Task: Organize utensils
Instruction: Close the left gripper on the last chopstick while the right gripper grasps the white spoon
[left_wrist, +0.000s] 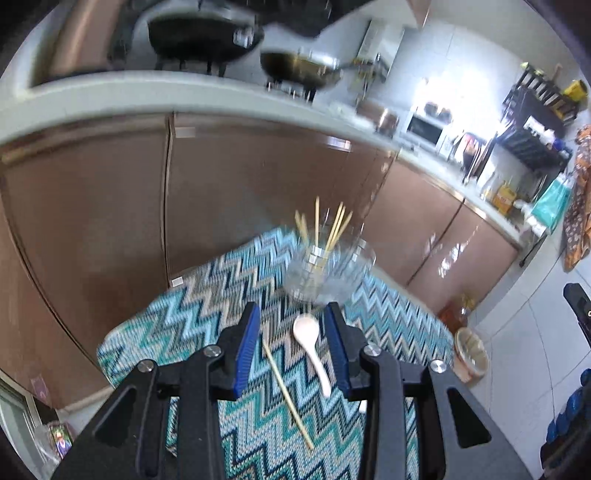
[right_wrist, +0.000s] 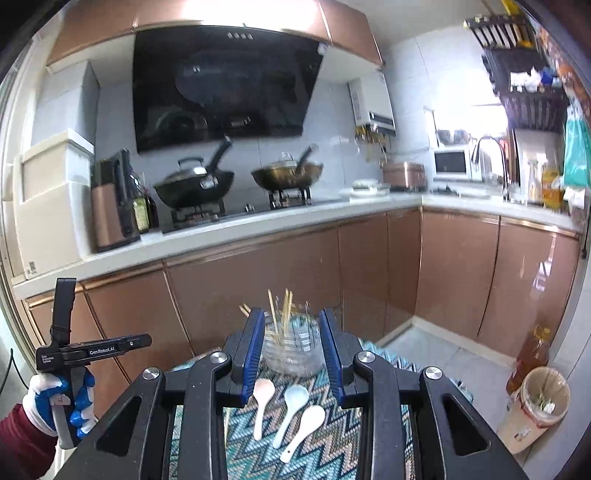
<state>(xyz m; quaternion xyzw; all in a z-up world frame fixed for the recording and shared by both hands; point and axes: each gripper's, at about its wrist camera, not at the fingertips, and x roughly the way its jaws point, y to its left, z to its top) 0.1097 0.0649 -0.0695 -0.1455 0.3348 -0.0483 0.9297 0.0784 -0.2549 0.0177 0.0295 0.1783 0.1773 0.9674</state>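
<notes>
A clear glass holder (left_wrist: 327, 273) with several wooden chopsticks (left_wrist: 332, 225) upright in it stands at the far end of a zigzag-patterned table (left_wrist: 177, 314). In the left wrist view a pale spoon (left_wrist: 312, 345) and one loose chopstick (left_wrist: 286, 391) lie between the fingers of my open, empty left gripper (left_wrist: 291, 325). In the right wrist view three spoons lie side by side: pinkish (right_wrist: 263, 404), light blue (right_wrist: 290, 411), white (right_wrist: 304, 428). My right gripper (right_wrist: 291, 332) is open and empty above them, with the holder (right_wrist: 291, 350) ahead.
Copper cabinet doors (right_wrist: 258, 288) and a counter with two woks (right_wrist: 192, 184) stand behind the table. A lined bin (right_wrist: 535, 406) and an oil bottle (right_wrist: 532, 354) stand on the floor at right. The gloved hand holding the left gripper's handle (right_wrist: 66, 369) shows at lower left.
</notes>
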